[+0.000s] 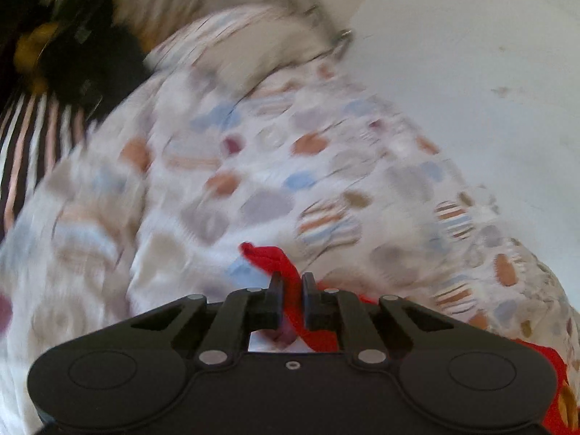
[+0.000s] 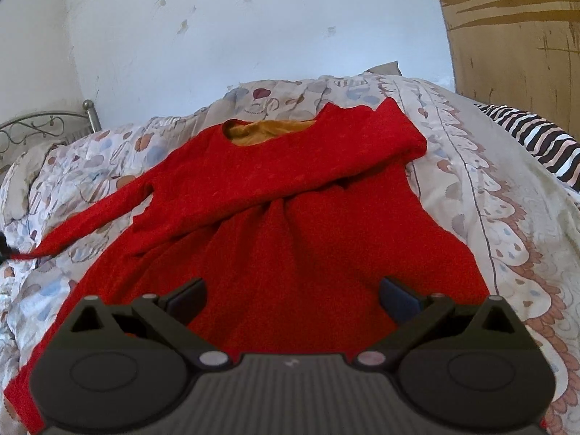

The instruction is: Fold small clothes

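A red dress (image 2: pixel 290 224) lies flat on the bed's patterned bedspread (image 2: pixel 507 217), filling the centre of the right wrist view. Its neckline, with a mustard lining showing, sits toward the top centre of that frame, and its skirt spreads down to the bottom edge, so the long axis runs from the camera away toward the wall. One sleeve is already folded across the chest, running from the upper right down to the middle left. The other sleeve (image 2: pixel 90 221) stretches out toward the left edge of the frame, where its cuff ends at a dark shape that seems to be the other tool.

The left gripper (image 1: pixel 290 290) has its fingers closed on a strip of that red fabric, most likely this sleeve's cuff; its view is badly blurred, with the bedspread filling most of the frame. The right gripper (image 2: pixel 291 297) hovers over the skirt with its fingers spread wide and nothing between them; whether they touch the cloth cannot be told.

The coming move turns on the outstretched sleeve: it lies crosswise to the dress's long axis, out to the left, and the left gripper is the one that has it. Carrying the cuff inward across the chest would likely complete the sleeve fold, with the right gripper placed to steady the skirt.
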A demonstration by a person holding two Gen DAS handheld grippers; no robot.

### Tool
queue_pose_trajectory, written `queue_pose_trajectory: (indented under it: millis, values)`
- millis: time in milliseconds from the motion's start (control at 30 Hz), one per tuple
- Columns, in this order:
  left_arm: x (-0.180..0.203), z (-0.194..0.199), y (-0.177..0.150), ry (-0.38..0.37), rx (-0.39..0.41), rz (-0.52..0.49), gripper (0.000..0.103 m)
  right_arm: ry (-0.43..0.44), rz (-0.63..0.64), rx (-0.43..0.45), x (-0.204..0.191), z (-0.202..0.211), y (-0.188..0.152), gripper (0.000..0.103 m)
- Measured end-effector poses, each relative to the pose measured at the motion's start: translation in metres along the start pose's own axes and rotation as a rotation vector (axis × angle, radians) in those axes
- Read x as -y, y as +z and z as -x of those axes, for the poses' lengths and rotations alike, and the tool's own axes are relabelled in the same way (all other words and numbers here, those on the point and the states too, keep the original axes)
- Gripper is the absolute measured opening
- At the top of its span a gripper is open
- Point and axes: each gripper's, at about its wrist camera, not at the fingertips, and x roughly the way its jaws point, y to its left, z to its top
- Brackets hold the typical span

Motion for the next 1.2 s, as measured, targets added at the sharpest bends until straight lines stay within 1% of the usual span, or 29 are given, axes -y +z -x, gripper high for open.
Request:
queue_pose_trajectory:
  millis: [100,200,267,333,400,500,600,667,767,867,967,1100,1167,1200]
  values:
    - [0.030,0.019,0.017,-0.063,0.074,-0.067,0.009,0.015,-0.013,0.004,0.003,0.001,0.000,0.103]
    - [0.070,0.047,0.031,-0.173,0.169,-0.139,0.009,0.032,-0.027,0.012,0.006,0.002,-0.001,0.103]
    - [0.098,0.062,0.033,-0.252,0.207,-0.187,0.009,0.045,-0.038,0.018,0.008,0.003,-0.001,0.103]
    - [0.127,0.078,0.032,-0.335,0.229,-0.239,0.009,0.057,-0.051,0.024,0.010,0.004,-0.002,0.103]
    - [0.159,0.094,0.026,-0.434,0.244,-0.301,0.009,0.076,-0.069,0.039,0.014,0.006,-0.002,0.103]
    - [0.201,0.116,0.010,-0.569,0.244,-0.385,0.009,0.118,-0.111,0.072,0.022,0.010,-0.004,0.103]
    - [0.239,0.130,-0.017,-0.703,0.185,-0.458,0.009,0.158,-0.161,0.104,0.032,0.014,-0.006,0.103]
    - [0.258,0.134,-0.037,-0.768,0.139,-0.506,0.009,0.186,-0.196,0.132,0.038,0.017,-0.008,0.103]
    - [0.277,0.136,-0.073,-0.849,0.046,-0.553,0.009,0.219,-0.239,0.164,0.046,0.020,-0.010,0.103]
    - [0.287,0.133,-0.111,-0.911,-0.031,-0.605,0.009,0.244,-0.283,0.189,0.054,0.022,-0.012,0.102]
    - [0.286,0.124,-0.146,-0.942,-0.116,-0.639,0.008,0.267,-0.314,0.212,0.060,0.023,-0.014,0.102]
    - [0.276,0.114,-0.186,-0.956,-0.228,-0.639,0.008,0.310,-0.358,0.250,0.070,0.027,-0.019,0.102]
    - [0.270,0.108,-0.203,-0.947,-0.266,-0.655,0.009,0.328,-0.383,0.261,0.074,0.027,-0.020,0.102]
    - [0.268,0.106,-0.210,-0.938,-0.283,-0.665,0.011,0.335,-0.395,0.266,0.077,0.028,-0.022,0.102]
